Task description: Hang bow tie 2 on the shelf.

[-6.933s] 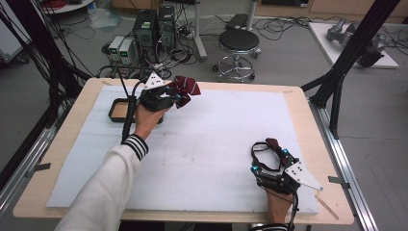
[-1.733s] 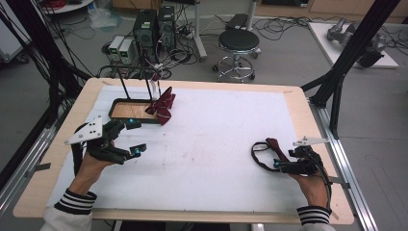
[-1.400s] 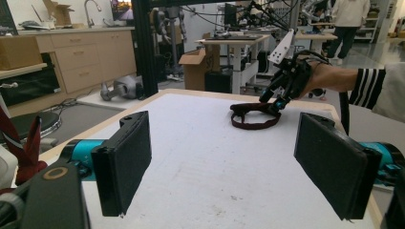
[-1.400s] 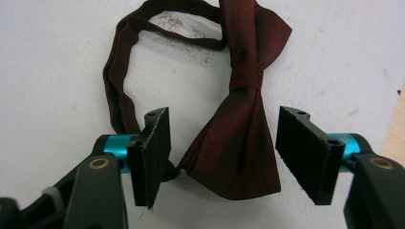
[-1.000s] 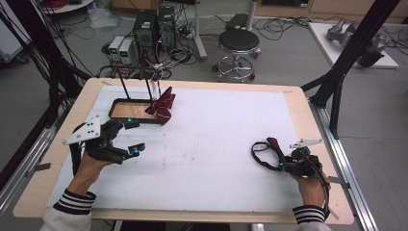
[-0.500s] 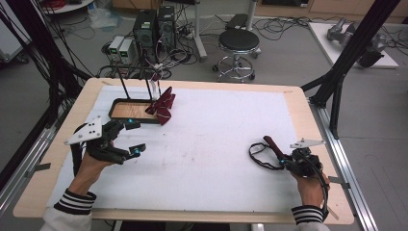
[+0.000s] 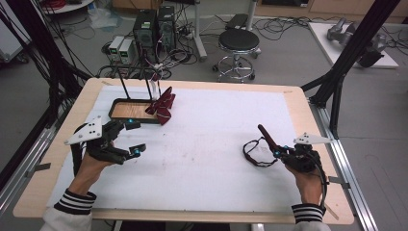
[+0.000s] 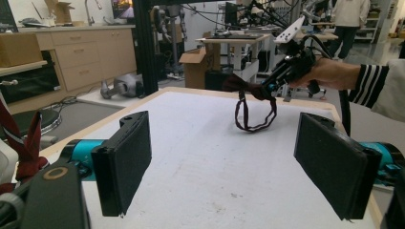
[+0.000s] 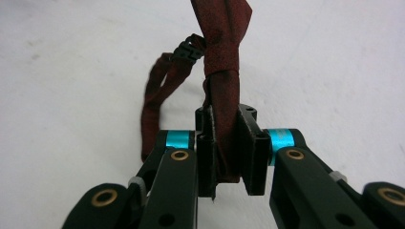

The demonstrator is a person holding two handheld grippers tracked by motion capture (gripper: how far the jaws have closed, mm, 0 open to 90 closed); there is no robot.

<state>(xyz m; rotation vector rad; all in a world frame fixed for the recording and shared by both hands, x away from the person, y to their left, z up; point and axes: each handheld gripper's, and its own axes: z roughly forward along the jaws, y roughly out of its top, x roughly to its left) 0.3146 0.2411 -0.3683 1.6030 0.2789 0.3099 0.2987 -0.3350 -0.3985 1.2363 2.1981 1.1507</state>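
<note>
Dark red bow tie (image 9: 224,90) pinched flat between the right gripper's (image 9: 224,143) pads, jaws having just closed on it – its strap loop (image 7: 254,156) hangs down to the white mat (image 7: 211,144) near the table's right side. Left gripper (image 7: 132,139) rests low at the left of the mat, jaws spread wide, nothing between them. Second red bow tie (image 7: 162,103) sits against the small wooden tray (image 7: 127,110) at the far left – well apart from both grippers.

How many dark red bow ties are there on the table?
2. One bow tie hangs at the black tray's right end; the other bow tie is clamped in the right gripper, strap dangling.
</note>
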